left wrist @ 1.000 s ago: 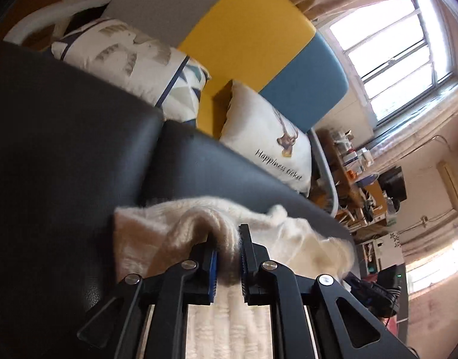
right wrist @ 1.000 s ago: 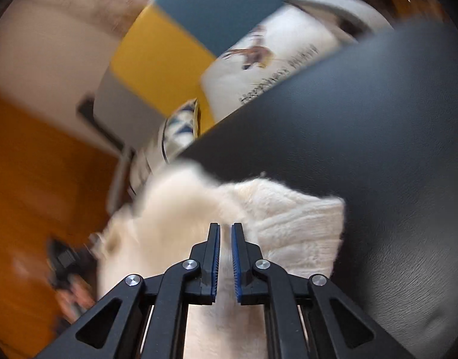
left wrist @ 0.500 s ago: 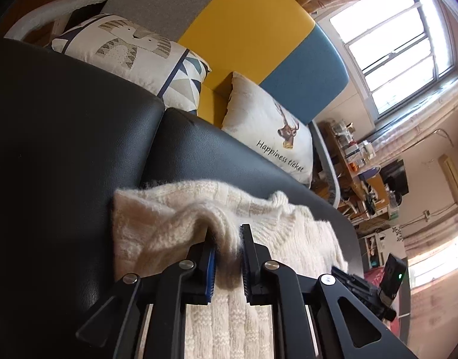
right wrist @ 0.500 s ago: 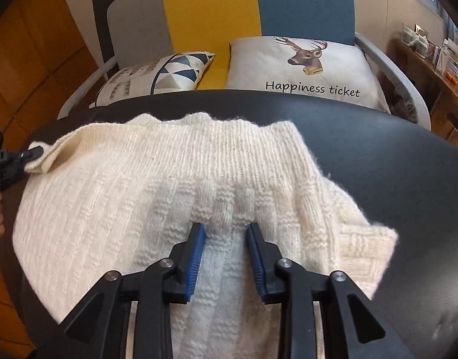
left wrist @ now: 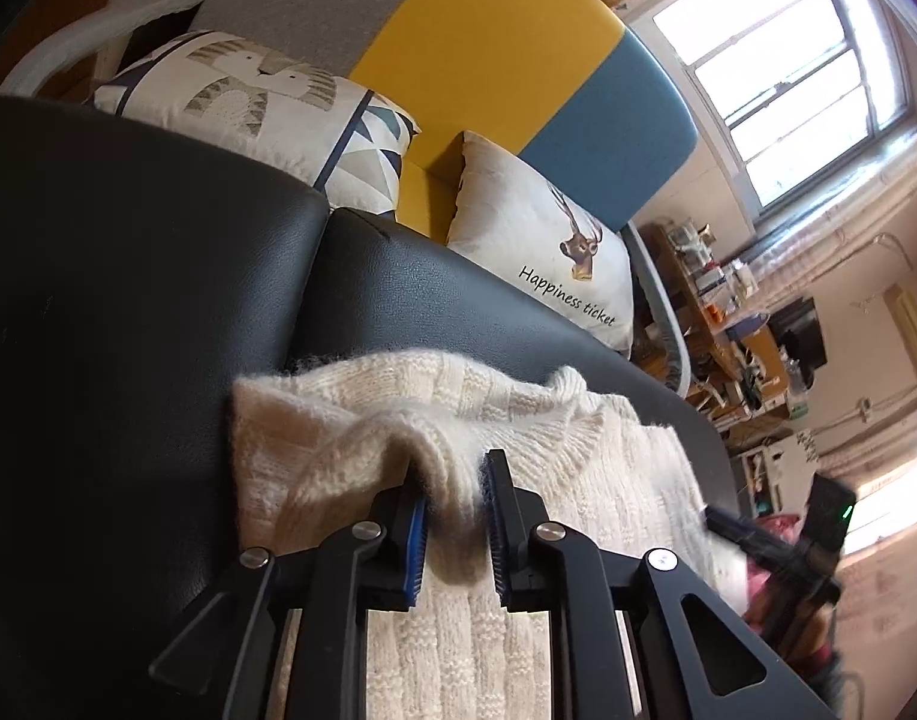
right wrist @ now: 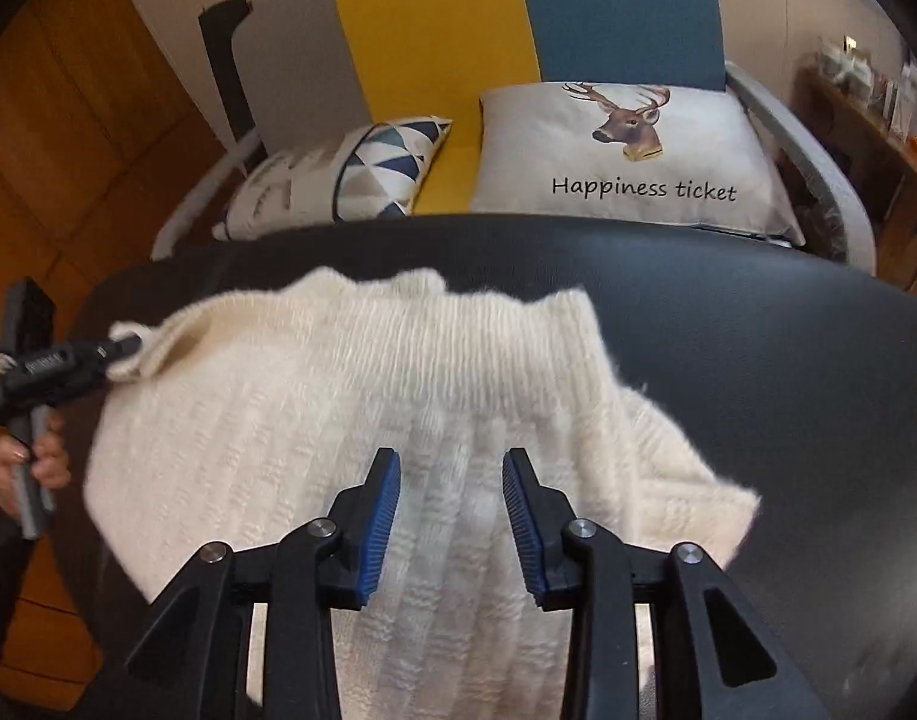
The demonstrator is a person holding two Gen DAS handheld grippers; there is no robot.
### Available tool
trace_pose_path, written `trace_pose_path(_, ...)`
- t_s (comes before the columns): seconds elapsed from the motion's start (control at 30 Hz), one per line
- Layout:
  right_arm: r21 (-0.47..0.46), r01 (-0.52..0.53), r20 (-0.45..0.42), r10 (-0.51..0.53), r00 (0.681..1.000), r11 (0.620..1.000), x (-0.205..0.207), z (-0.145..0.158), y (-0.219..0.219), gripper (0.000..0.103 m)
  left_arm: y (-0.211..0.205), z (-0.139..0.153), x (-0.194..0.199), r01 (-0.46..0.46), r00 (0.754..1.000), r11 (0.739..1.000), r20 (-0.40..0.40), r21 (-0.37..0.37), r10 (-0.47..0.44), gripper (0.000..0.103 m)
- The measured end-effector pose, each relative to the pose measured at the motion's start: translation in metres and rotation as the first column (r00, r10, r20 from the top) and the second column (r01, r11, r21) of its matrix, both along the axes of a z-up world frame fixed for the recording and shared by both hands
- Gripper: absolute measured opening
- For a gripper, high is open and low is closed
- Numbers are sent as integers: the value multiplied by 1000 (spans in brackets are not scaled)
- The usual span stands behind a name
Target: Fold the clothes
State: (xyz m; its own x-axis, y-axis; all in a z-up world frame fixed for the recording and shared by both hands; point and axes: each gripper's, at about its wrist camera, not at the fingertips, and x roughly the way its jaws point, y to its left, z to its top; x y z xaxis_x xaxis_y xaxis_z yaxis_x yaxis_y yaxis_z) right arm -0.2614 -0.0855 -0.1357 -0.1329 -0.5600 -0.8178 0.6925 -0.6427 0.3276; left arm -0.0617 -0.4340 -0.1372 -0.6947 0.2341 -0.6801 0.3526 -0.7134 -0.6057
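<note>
On black padded surface (right wrist: 758, 360): cream knit sweater (right wrist: 350, 396), soft, floppy, stretchy; grab hem edge. Left claw (left wrist: 455, 519) easing open, knit fold still pinched; right claw (right wrist: 452, 516) opening, empty.

Before you: one black leather-look surface (right wrist: 728, 360), padded, with a seam (left wrist: 314, 276) dividing it into two cushions in your left wrist view. On it you have one cream knitted sweater (right wrist: 350, 420), lying mostly flat, ribbed edge toward the far side, one corner lifted off the surface at your left. The sweater covers the near middle of the surface; you see bare black padding around it on the left, the right and the far side.
</note>
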Motion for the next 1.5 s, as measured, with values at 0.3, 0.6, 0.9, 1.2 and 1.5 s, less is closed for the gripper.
trace_pose_path(0.3, -27, 85, 255, -76, 964, 996, -68, -46, 7, 36, 0, 4, -4, 12, 1000, 1000, 11, -8, -12, 18)
trace_pose_path(0.6, -55, 127, 248, -110, 962, 990, -73, -44, 26, 41, 3, 3, -6, 19, 1000, 1000, 25, -2, -19, 20)
trace_pose_path(0.9, -5, 51, 174, -49, 983, 999, -56, -55, 10, 18, 6, 5, -12, 28, 999, 999, 30, -46, -27, 20)
trace_pose_path(1.2, 17, 35, -24, -34, 999, 999, -21, -3, 21, 6, 14, 33, -22, 38, 998, 990, -50, -134, -45, 15)
trace_pose_path(1.5, 18, 164, 123, -165, 979, 986, -38, -51, 47, 12, -3, 1, -46, -2, 997, 999, 76, -33, 5, 29)
